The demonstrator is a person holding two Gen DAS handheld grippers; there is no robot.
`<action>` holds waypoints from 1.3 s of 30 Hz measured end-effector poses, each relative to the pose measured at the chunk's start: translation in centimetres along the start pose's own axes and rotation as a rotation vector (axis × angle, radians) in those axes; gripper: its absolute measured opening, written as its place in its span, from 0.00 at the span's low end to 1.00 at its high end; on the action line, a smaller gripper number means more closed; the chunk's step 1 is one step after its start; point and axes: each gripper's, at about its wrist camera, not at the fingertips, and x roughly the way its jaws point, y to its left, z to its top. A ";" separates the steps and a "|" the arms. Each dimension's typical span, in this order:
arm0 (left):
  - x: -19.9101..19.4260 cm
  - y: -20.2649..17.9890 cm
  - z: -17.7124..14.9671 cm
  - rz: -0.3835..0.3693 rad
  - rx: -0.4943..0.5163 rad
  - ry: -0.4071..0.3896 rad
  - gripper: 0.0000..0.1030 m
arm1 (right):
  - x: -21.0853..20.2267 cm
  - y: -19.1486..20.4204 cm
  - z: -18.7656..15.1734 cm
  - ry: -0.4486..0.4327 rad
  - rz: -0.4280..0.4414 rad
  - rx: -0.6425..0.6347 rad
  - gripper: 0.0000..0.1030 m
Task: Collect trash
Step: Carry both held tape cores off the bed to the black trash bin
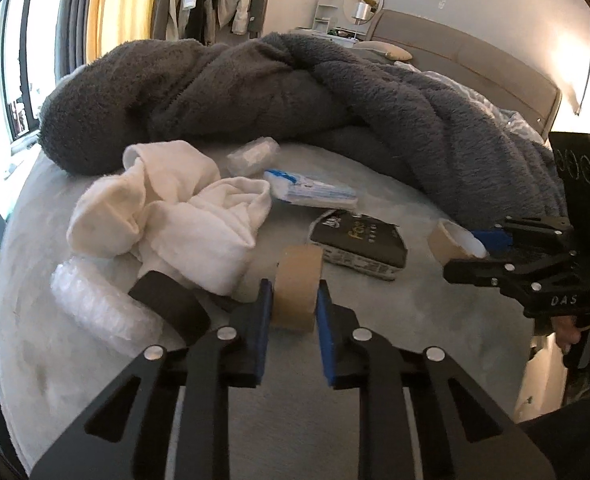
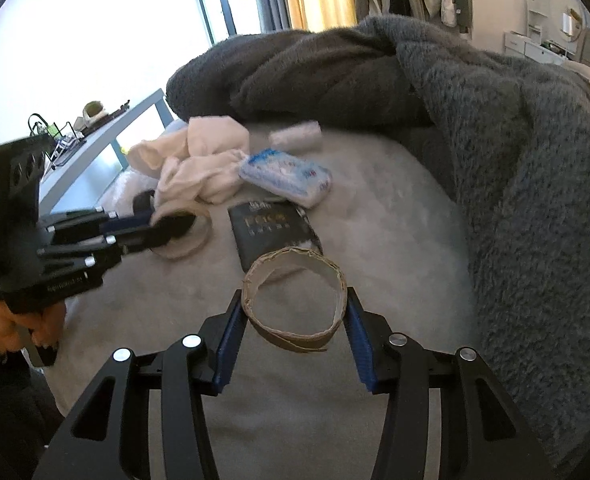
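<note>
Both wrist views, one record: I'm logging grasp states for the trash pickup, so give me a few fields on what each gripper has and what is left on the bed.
left gripper: shut on cardboard tape core
right gripper: shut on a second cardboard ring, pads on its outer sides
surface: pale bed cover
loose items: black packet, blue-white tissue pack, bubble wrap, white socks
behind: grey blanket

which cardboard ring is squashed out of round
The ring in the right tongs: its rim is bent and frayed. The ring in the left tongs looks evenly round.
</note>
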 end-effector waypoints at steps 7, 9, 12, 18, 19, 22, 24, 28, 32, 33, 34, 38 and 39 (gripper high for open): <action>-1.6 -0.4 0.0 -0.041 0.002 -0.022 0.22 | -0.6 2.3 2.0 -0.041 0.016 -0.024 0.47; -2.6 0.1 0.1 -0.040 -0.008 -0.040 0.22 | -0.5 3.1 2.6 -0.048 0.023 -0.032 0.47; -3.7 1.2 0.0 -0.027 -0.025 -0.054 0.22 | -0.2 4.4 3.3 -0.051 0.032 -0.050 0.47; -5.9 4.0 -0.2 0.017 -0.065 -0.074 0.22 | 1.3 7.4 4.7 -0.049 0.056 -0.081 0.47; -6.4 4.4 -0.3 0.024 -0.072 -0.079 0.22 | 1.4 7.9 4.8 -0.050 0.059 -0.084 0.47; -7.9 5.9 -0.4 0.052 -0.090 -0.100 0.22 | 2.2 9.4 5.4 -0.051 0.070 -0.095 0.47; -8.8 6.8 -0.7 0.074 -0.099 -0.113 0.22 | 2.8 10.6 5.8 -0.049 0.079 -0.106 0.47; -10.4 8.9 -1.5 0.103 -0.122 -0.125 0.22 | 3.8 13.0 6.6 -0.050 0.098 -0.134 0.47; -12.0 10.9 -2.2 0.124 -0.154 -0.137 0.22 | 4.8 15.2 7.4 -0.043 0.115 -0.150 0.47; -12.4 11.4 -2.4 0.134 -0.158 -0.140 0.22 | 5.0 15.7 7.6 -0.043 0.119 -0.154 0.47; -12.6 12.0 -2.6 0.141 -0.163 -0.141 0.22 | 5.4 16.6 7.9 -0.043 0.125 -0.161 0.47; -13.9 14.8 -3.8 0.190 -0.197 -0.138 0.22 | 6.4 19.2 8.5 -0.040 0.149 -0.184 0.47; -14.1 15.4 -4.0 0.201 -0.204 -0.137 0.22 | 6.6 19.8 8.6 -0.039 0.155 -0.190 0.47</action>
